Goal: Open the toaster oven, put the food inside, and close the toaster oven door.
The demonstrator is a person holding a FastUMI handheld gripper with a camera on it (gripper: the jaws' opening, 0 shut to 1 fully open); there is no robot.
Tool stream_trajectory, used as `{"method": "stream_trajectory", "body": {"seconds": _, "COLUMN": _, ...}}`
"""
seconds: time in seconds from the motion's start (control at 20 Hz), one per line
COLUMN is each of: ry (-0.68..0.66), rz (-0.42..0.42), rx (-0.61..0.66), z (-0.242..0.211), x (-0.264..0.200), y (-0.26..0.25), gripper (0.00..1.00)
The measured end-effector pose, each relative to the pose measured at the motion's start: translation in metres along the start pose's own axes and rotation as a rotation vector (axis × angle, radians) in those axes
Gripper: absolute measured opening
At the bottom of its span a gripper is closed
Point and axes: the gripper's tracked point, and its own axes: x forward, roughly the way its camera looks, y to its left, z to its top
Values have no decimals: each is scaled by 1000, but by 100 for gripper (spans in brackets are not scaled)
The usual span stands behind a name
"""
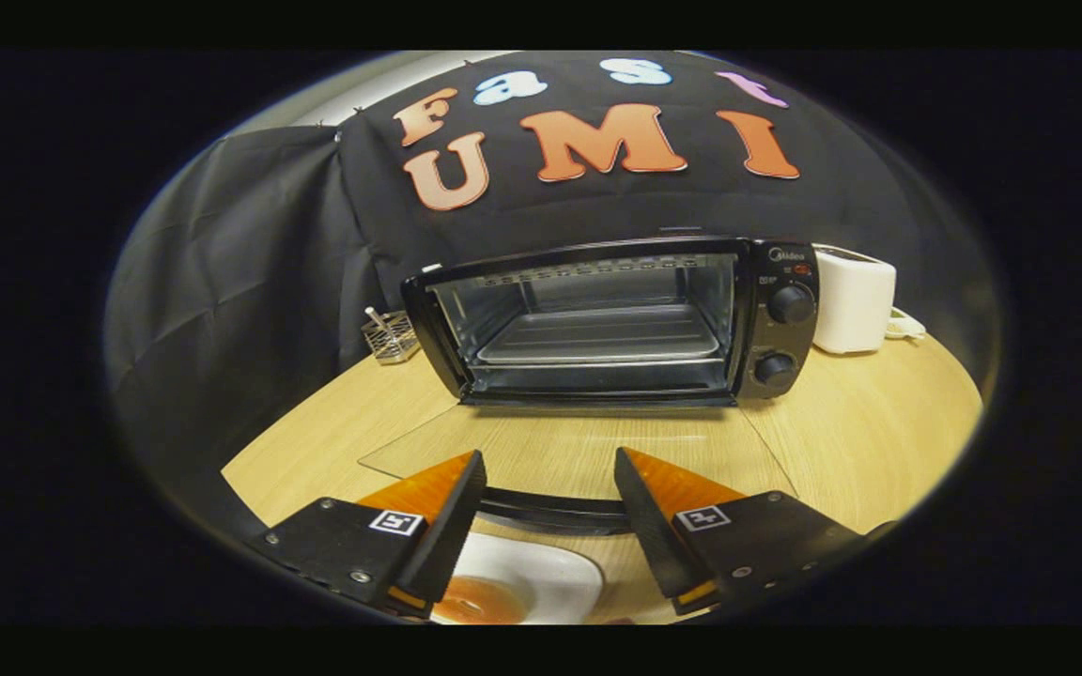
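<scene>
**Entry: oven open, food not yet loaded**

Item 1. Toaster oven (611, 324), centre of the frame, on the wooden table (879, 422). Its glass door (560, 451) lies folded flat towards me, the dark door handle (550, 512) just ahead of my fingers. Inside, a metal tray (597, 336) sits bare.

Item 2. Gripper (548, 493), lower centre. I read the claw as released: the fingers stand well apart with nothing between them.

Item 3. White plate (541, 582), bottom centre, below the fingers and nearer than the door handle, carrying something orange-brown that I take to be the food (480, 601); its shape is partly hidden.

Item 4. Wire rack (391, 336), centre left, beside the oven. White toaster (853, 299), centre right, just past the oven's control knobs (790, 304).

Handling note. My judgement: the step in hand is picking up the food. I would dip down behind the handle, close on the food squarely, lift clear of the plate rim and the handle, then travel over the glass to the tray.

Clearances. Room is generous above the door and at table right; the handle and the cavity's upper lip are the edges to mind.
</scene>
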Motion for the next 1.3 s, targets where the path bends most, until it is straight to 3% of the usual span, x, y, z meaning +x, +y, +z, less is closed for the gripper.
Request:
{"method": "stream_trajectory", "body": {"seconds": 0.2, "ry": 78, "rz": -8, "rx": 4, "z": -29, "x": 1, "y": -6, "gripper": 82}}
{"method": "stream_trajectory", "body": {"seconds": 0.55, "ry": 66, "rz": 8, "rx": 30, "z": -23, "x": -15, "y": -2, "gripper": 78}}
{"method": "stream_trajectory", "body": {"seconds": 1.0, "ry": 76, "rz": 100, "rx": -84, "z": -47, "x": -68, "y": 32, "gripper": 95}}
{"method": "stream_trajectory", "body": {"seconds": 1.3, "ry": 184, "rz": 159, "rx": -165, "z": -93, "x": -93, "y": 49, "gripper": 97}}
